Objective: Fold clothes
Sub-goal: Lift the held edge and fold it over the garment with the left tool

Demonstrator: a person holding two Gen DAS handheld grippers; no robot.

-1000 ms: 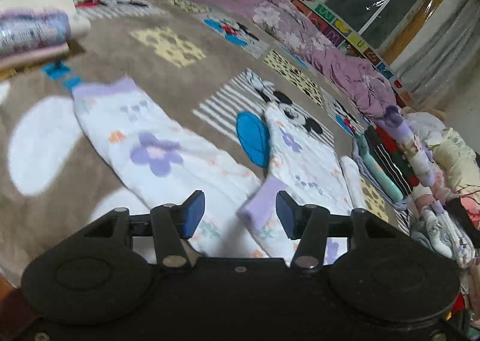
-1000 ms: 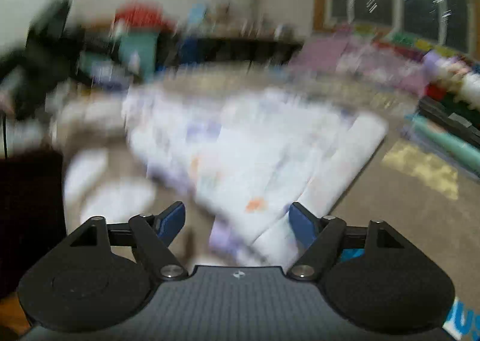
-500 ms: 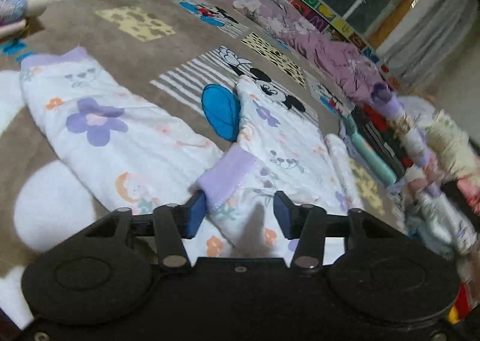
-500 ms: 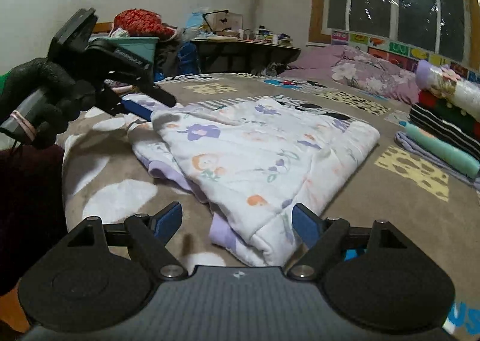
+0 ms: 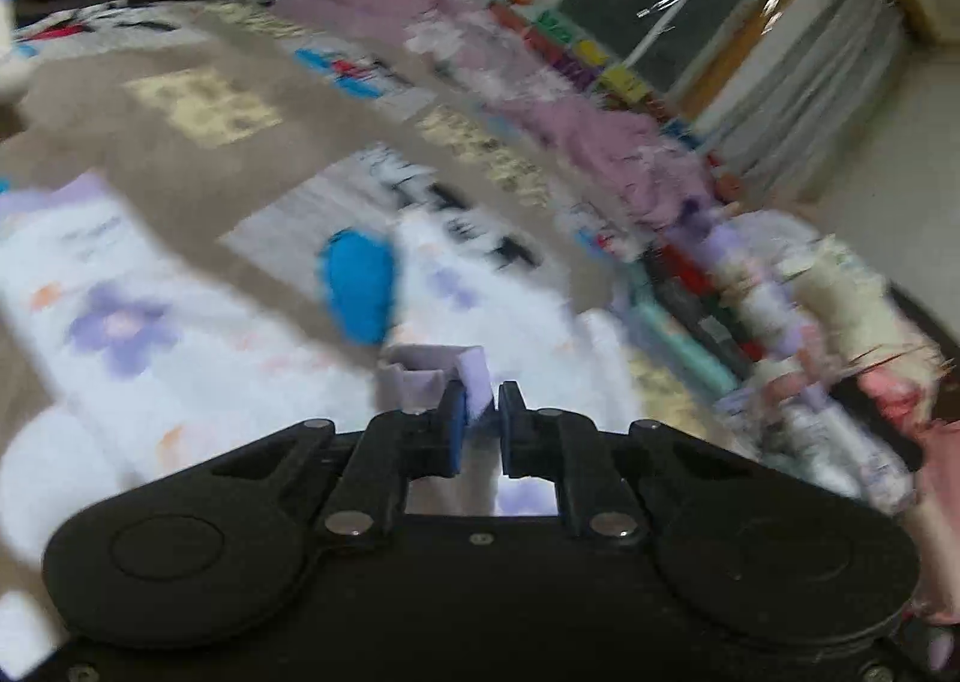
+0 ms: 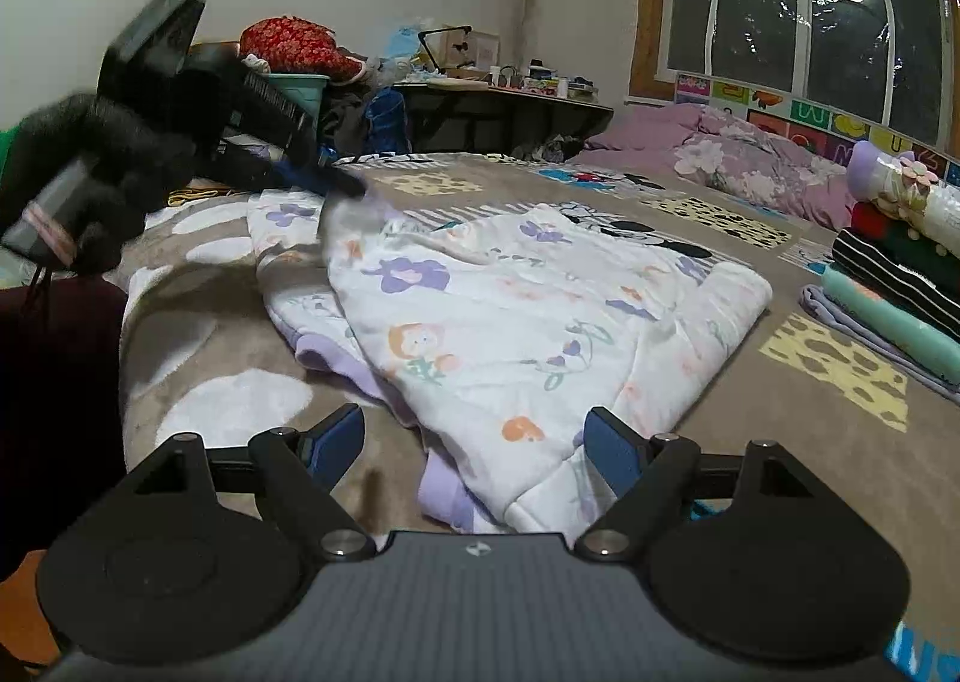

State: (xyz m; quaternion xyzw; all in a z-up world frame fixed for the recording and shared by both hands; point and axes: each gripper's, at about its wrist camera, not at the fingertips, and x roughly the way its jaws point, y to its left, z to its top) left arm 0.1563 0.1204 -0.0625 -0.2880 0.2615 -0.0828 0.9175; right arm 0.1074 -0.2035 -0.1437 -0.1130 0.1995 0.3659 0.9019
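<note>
White floral pajama pants (image 6: 528, 316) with purple cuffs lie spread on the brown patterned blanket (image 6: 780, 412). In the blurred left wrist view my left gripper (image 5: 478, 418) is shut on a purple cuff (image 5: 432, 373) of one leg, lifted off the blanket. The right wrist view shows that same left gripper (image 6: 336, 181), held by a black-gloved hand (image 6: 102, 190), pulling the cuff up at the far left of the pants. My right gripper (image 6: 474, 442) is open, low over the near end of the pants, where another purple cuff (image 6: 444, 493) sits between its fingers.
A stack of folded clothes (image 6: 900, 286) lies at the right. A purple floral quilt (image 6: 750, 159) runs under the window (image 6: 804, 3). A cluttered low table (image 6: 504, 99) and a red bundle (image 6: 288, 42) stand at the back. A dark sleeve (image 6: 54, 400) is at the left.
My left gripper closed on the purple cuff and lifted it; its view is now blurred by motion. The right gripper stayed open, low over the near end of the pants.
</note>
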